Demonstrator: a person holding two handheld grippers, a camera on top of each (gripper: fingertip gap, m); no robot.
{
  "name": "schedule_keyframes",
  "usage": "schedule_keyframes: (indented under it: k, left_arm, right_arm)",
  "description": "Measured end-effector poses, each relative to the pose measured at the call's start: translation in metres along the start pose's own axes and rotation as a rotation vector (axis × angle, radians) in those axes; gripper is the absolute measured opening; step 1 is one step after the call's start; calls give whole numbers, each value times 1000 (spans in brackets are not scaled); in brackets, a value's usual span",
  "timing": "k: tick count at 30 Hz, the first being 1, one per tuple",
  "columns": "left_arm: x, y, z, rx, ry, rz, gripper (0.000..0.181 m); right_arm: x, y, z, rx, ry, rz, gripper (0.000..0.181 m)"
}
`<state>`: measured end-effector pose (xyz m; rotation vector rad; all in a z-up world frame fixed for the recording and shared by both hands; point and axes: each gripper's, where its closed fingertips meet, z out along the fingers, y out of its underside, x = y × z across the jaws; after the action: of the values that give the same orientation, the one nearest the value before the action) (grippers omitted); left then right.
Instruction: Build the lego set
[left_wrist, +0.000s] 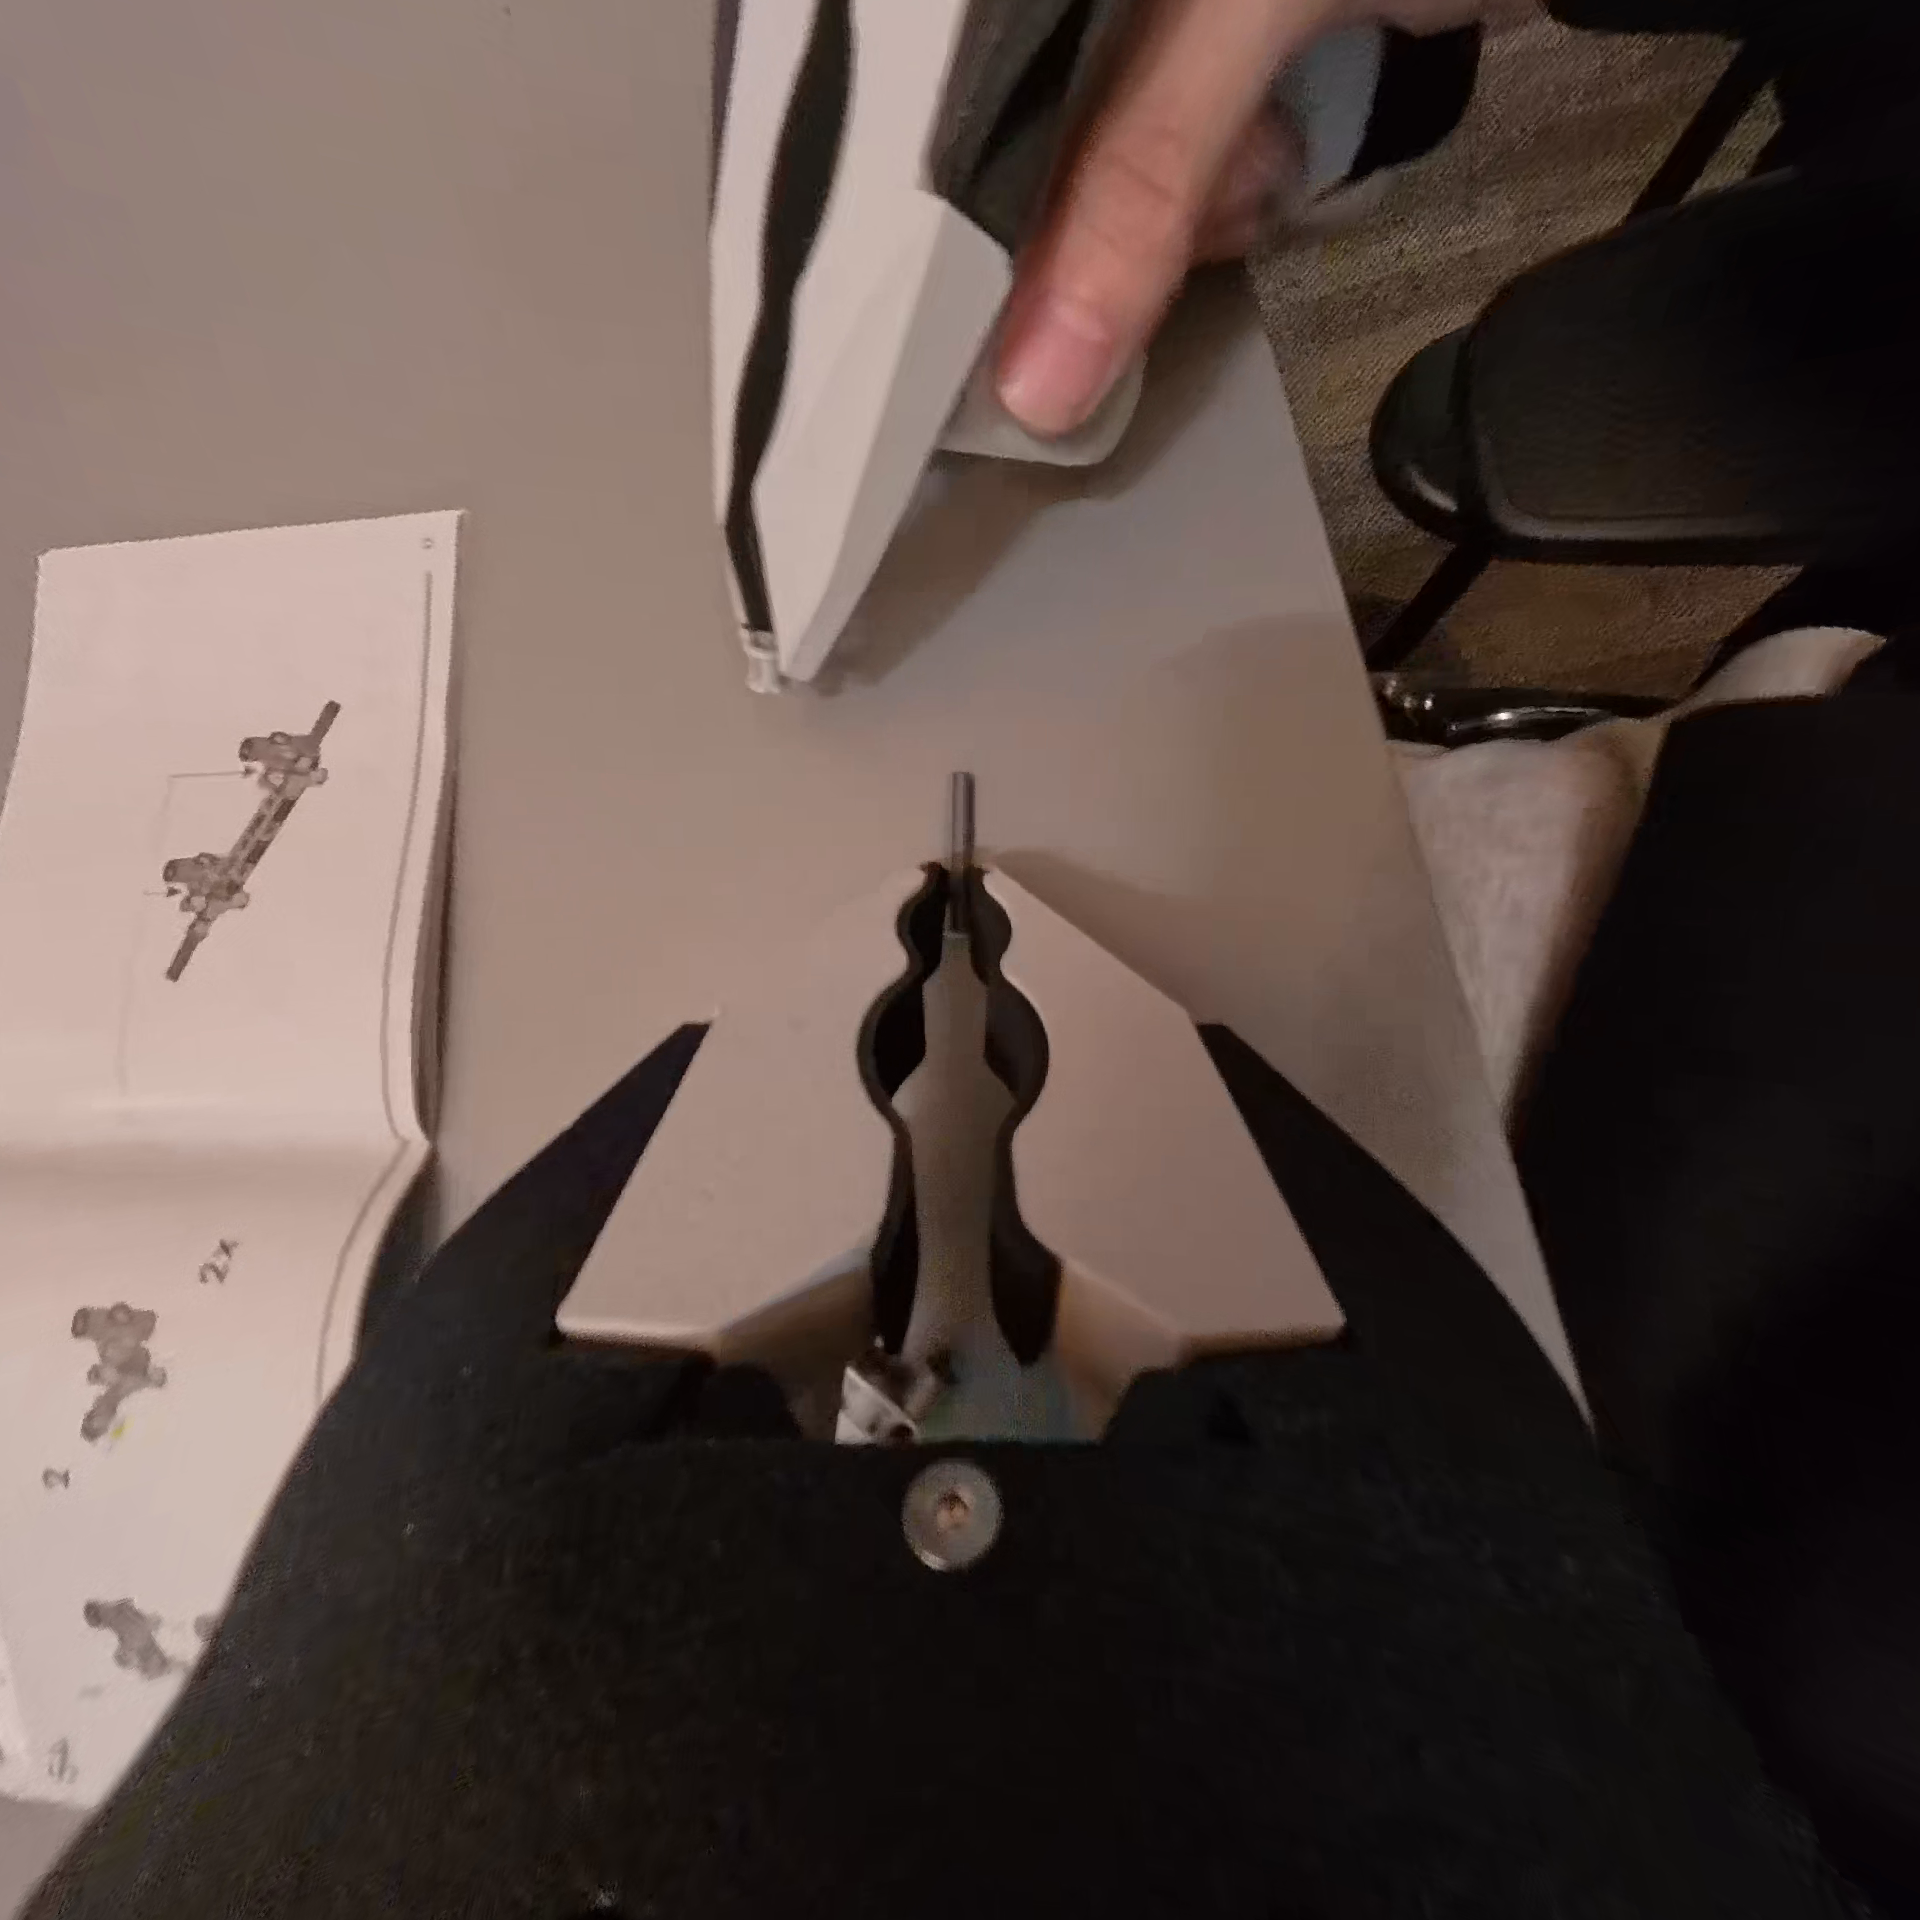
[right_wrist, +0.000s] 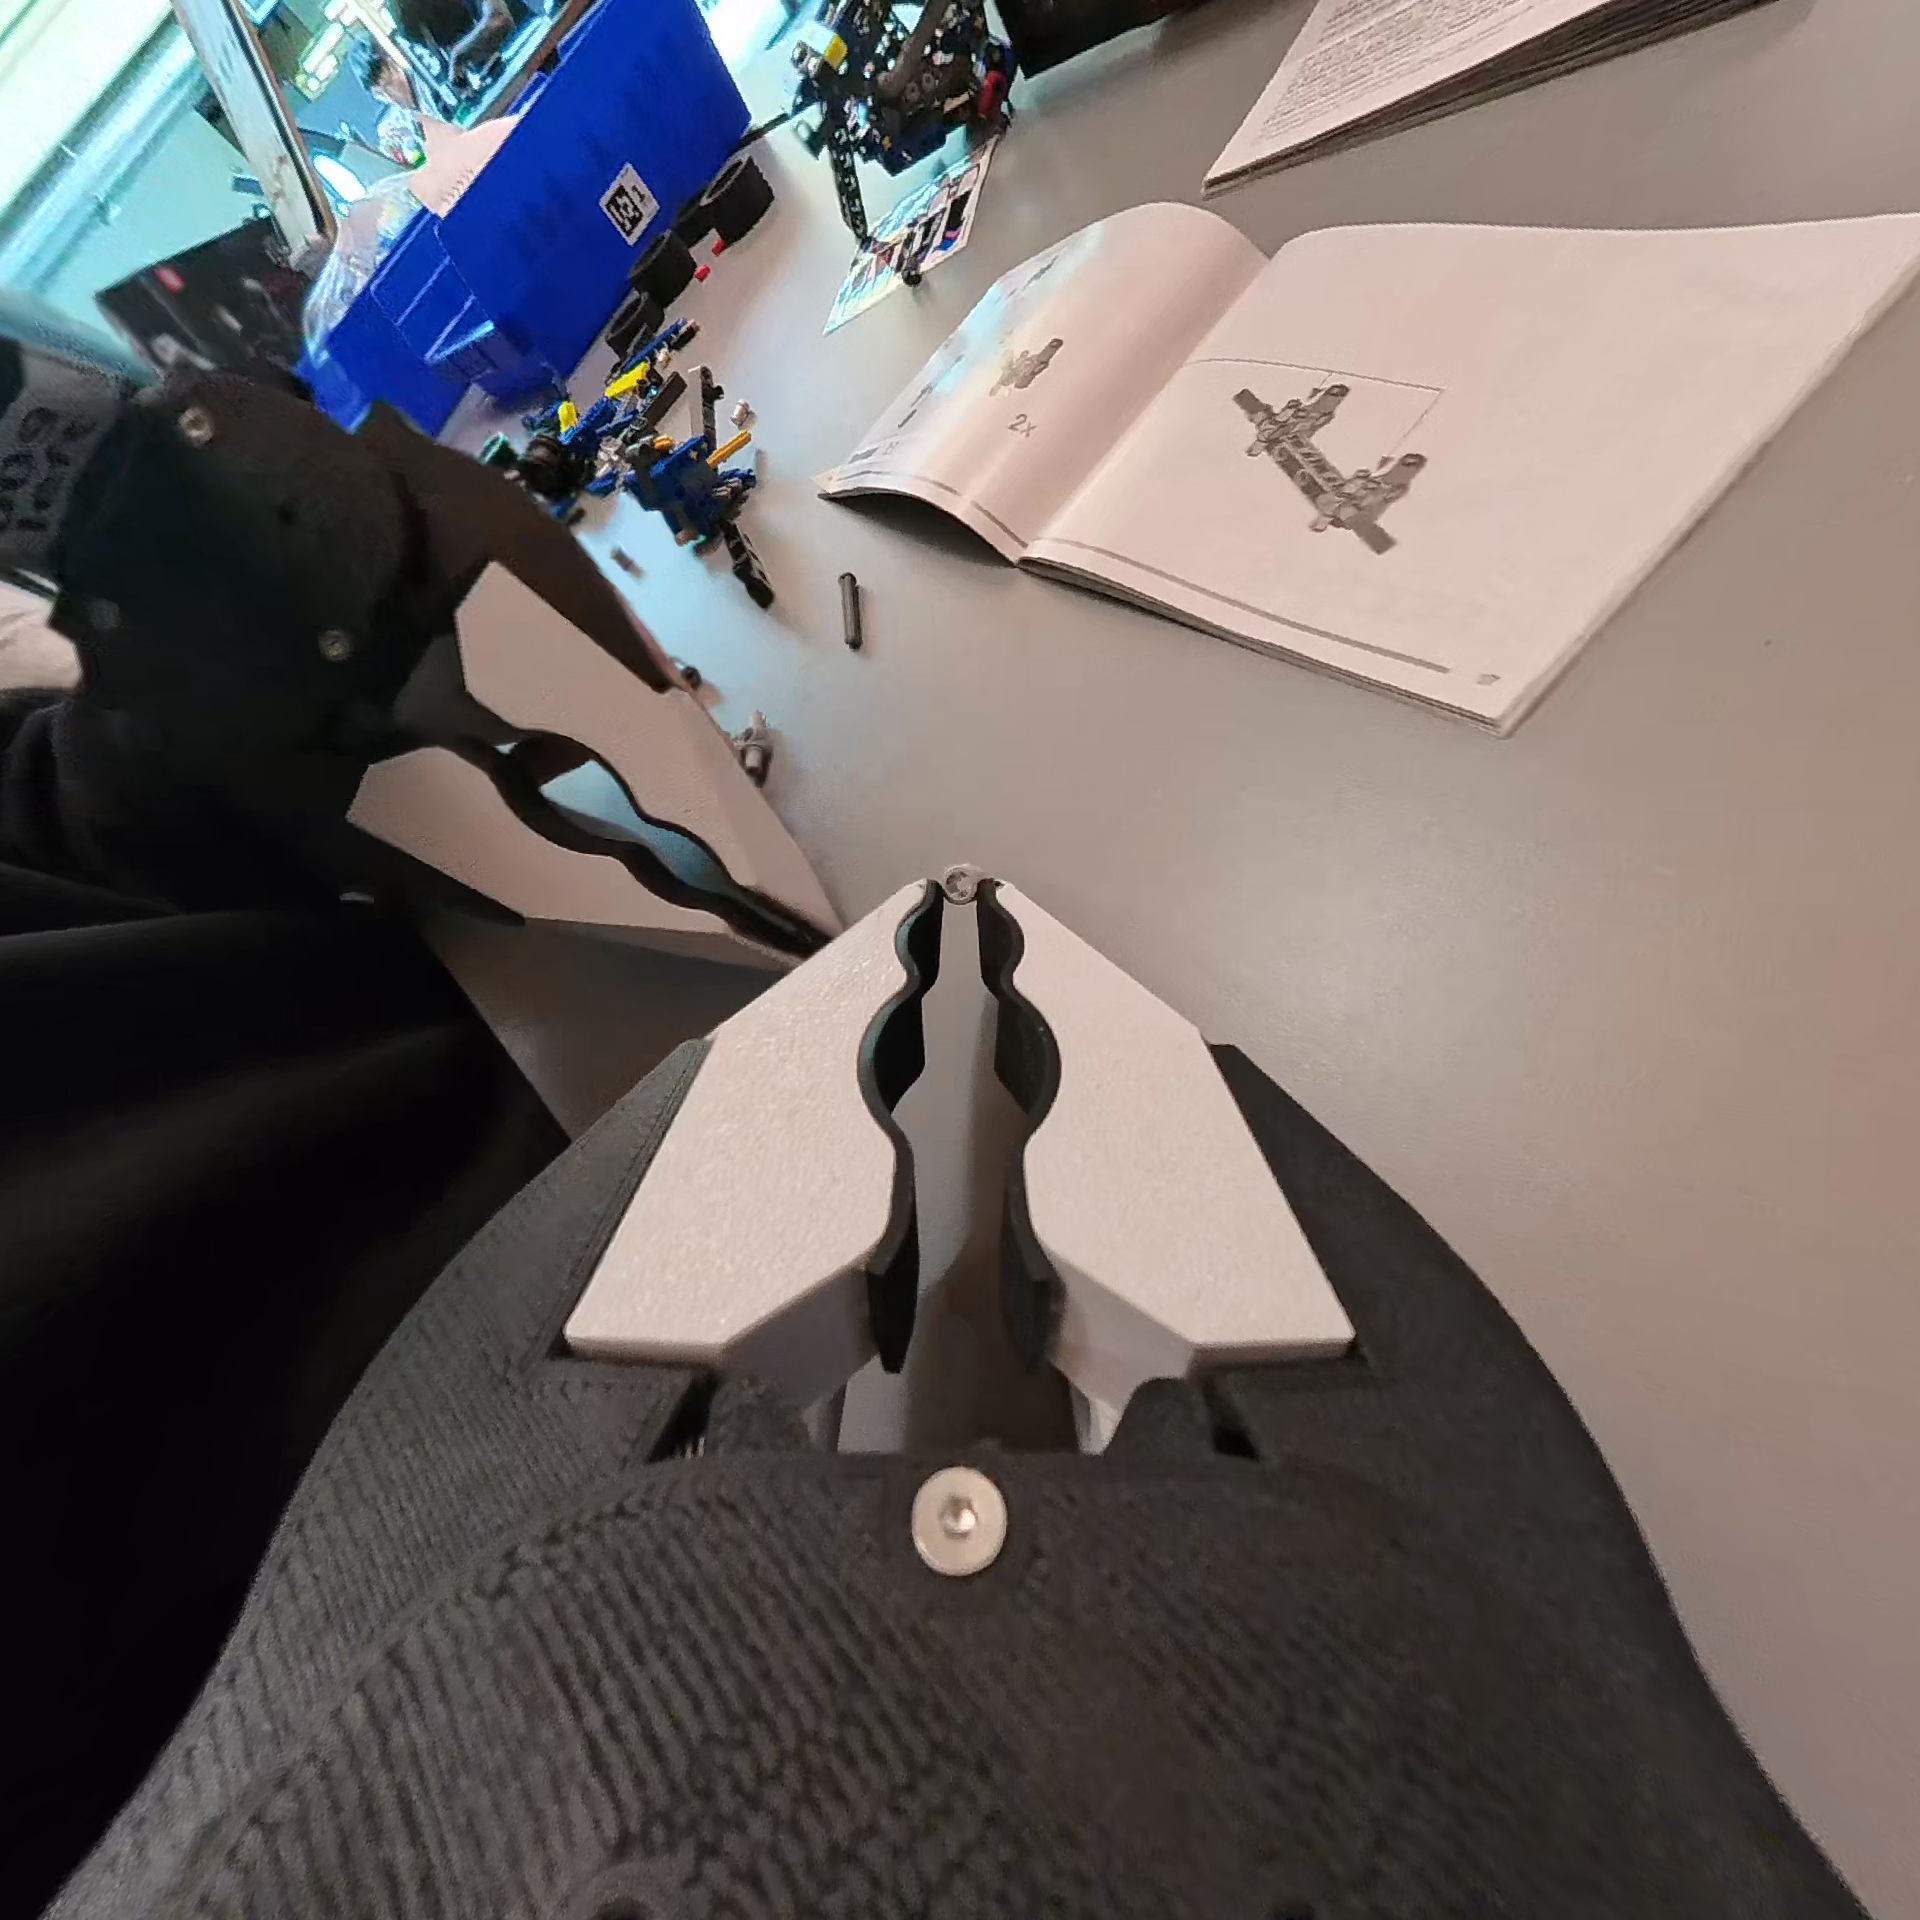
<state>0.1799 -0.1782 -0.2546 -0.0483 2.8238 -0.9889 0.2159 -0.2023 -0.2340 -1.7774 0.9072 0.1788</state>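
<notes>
In the left wrist view my left gripper (left_wrist: 961, 875) is shut on a thin grey axle (left_wrist: 961, 816) that sticks out past the tips, low over the grey table (left_wrist: 582, 520). My right gripper (left_wrist: 764, 675) comes in from above with a hand (left_wrist: 1091, 270) on it, shut on a small pale piece (left_wrist: 762, 665), a short way from the axle. In the right wrist view my right gripper (right_wrist: 958, 890) pinches that small grey piece (right_wrist: 958, 881) at its tips. The left gripper (right_wrist: 805, 938) reaches in from the left, its tips close beside mine; the axle is hidden there.
An open instruction booklet (right_wrist: 1403, 447) lies on the table and also shows in the left wrist view (left_wrist: 229, 831). Loose blue and yellow Lego parts (right_wrist: 675, 457), a black axle (right_wrist: 852, 611), a small grey connector (right_wrist: 756, 740), black tyres (right_wrist: 717, 218), a part-built model (right_wrist: 894, 83) and a blue bin (right_wrist: 540, 208) lie farther off. A chair (left_wrist: 1621, 416) stands past the table edge. The left gripper's tips are roughly 5 centimetres from the right gripper's.
</notes>
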Motion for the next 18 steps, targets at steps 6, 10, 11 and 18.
schedule_keyframes:
  k: [6, 10, 11, 18]
  left_arm:
    - [-6, 24, -67, 140, -173, -191, 1]
    - [-23, 86, -127, 120, -287, -437, 1]
    - [-26, 105, -138, 101, -310, -493, 1]
    - [-13, 161, -152, 93, -293, -684, 1]
  right_arm:
    - [-20, 3, 27, -71, -46, -14, 5]
    - [-41, -3, 49, -100, -125, 23, 5]
    - [-46, -6, 54, -99, -145, 24, 5]
    - [-46, -3, 76, -204, -126, -36, 5]
